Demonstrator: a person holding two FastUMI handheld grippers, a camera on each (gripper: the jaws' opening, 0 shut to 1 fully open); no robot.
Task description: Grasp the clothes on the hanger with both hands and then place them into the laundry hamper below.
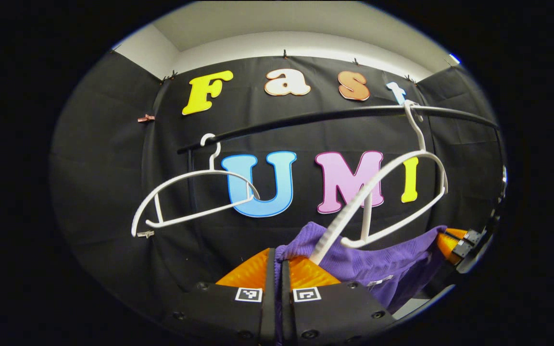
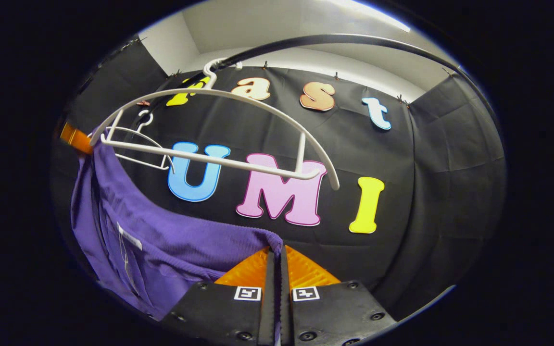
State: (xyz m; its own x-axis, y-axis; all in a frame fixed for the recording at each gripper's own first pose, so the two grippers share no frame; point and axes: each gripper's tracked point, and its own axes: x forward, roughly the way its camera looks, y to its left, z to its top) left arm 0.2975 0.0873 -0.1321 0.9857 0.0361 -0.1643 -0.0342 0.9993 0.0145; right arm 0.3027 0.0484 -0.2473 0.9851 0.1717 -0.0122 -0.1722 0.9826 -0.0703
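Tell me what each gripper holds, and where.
Both pinch the purple garment: left gripper at one top corner, right gripper at the other.

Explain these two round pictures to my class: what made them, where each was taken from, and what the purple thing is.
A person holds a two-finger gripper in each hand, and each carries a camera looking along its fingers. In the left gripper view, the left gripper is closed on one end of a purple garment. In the right gripper view, the right gripper pinches the other end. The cloth hangs stretched between them, off the white hanger, which hangs on a black rail. A second hanger, bare, hangs nearby.
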